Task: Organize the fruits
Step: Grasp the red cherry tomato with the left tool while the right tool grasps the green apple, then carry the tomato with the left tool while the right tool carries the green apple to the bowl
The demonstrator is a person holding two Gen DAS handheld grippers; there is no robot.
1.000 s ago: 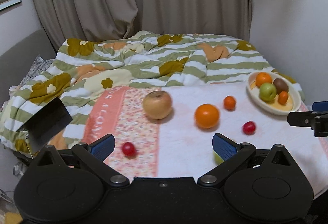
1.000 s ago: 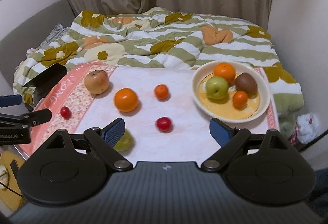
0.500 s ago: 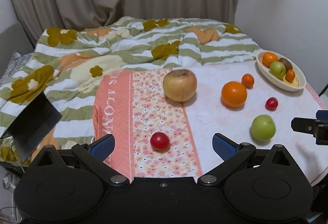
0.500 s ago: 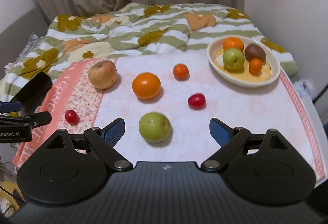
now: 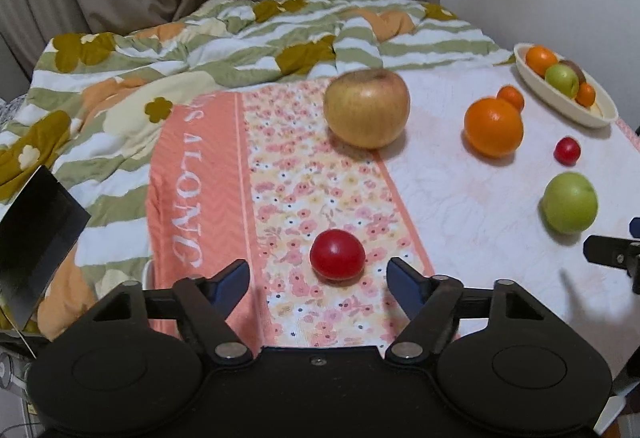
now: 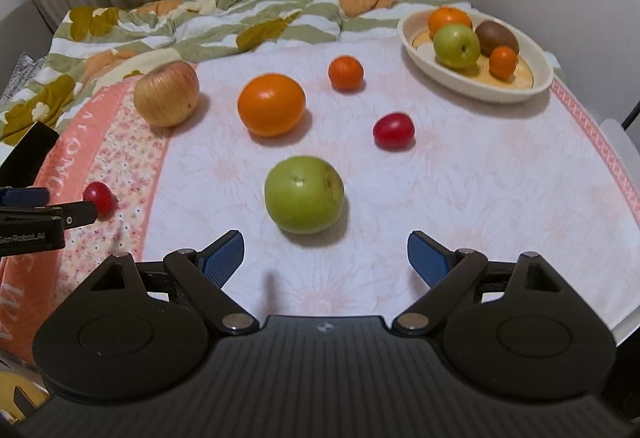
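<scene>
The left gripper (image 5: 318, 280) has just been closing its jaws, yet they are still apart; a small red fruit (image 5: 337, 254) lies just beyond its tips, untouched. The right gripper (image 6: 325, 257) stands released below the green apple (image 6: 304, 193) at frame centre. The bowl (image 6: 472, 85) sits upper right.

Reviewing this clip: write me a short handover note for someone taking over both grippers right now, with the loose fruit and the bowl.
Left gripper: open, fingers have just been closing, small red fruit just ahead of the tips, not gripped.
Right gripper: open, empty, loose green apple just ahead of it.
Bowl at far right: holds an orange, a green apple, a kiwi and a small orange.
Still loose on the cloth: yellowish apple, big orange, small orange, second red fruit, plus the two being approached.
Done: four fruits in the bowl. Left: six to move.
</scene>
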